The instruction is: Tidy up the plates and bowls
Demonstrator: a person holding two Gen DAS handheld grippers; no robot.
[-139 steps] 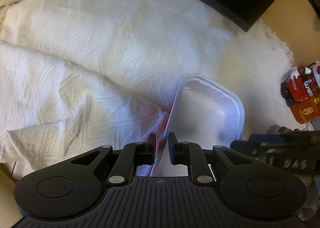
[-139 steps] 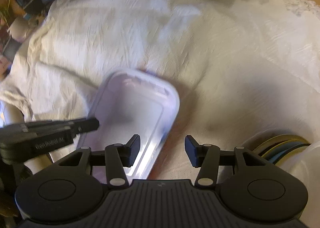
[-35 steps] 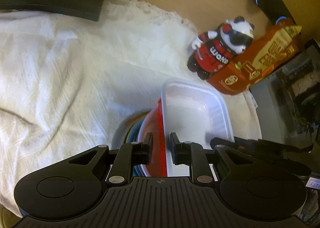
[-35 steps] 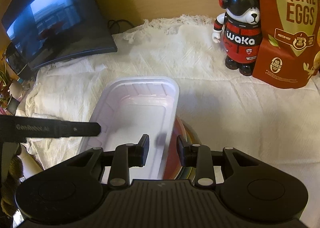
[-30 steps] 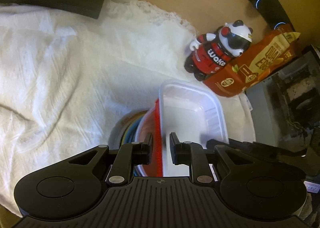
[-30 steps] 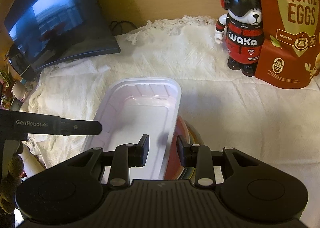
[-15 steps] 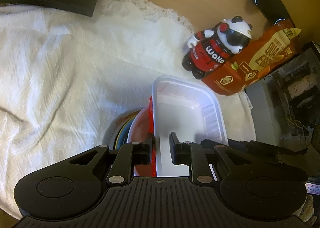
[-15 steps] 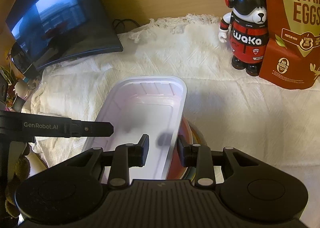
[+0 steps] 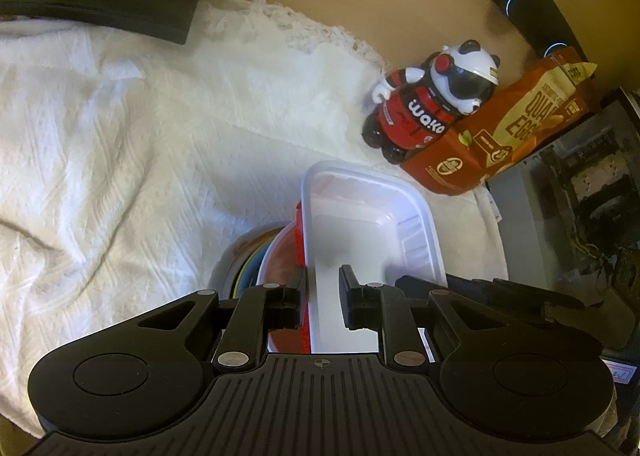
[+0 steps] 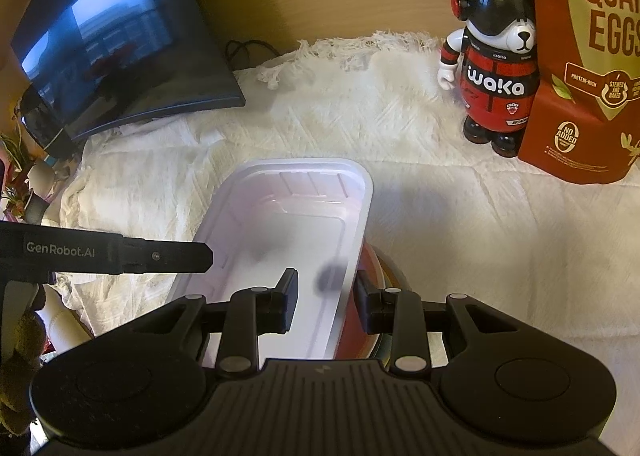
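Tray [image 10: 304,223] — thin white plastic, likely light and flexy — is clamped at opposite rims by left gripper [image 9: 322,298] and right gripper [image 10: 326,298].

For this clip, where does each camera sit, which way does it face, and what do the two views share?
Left wrist: on the left gripper, angled down at the white container, whose left wall it clamps; own fingers and the right gripper's finger show.
Right wrist: on the right gripper, angled down, clamped on the container's right wall; own fingers and the left gripper's arm show.
Shared: container, red bowl under it, panda figure, quail egg bag, white cloth.
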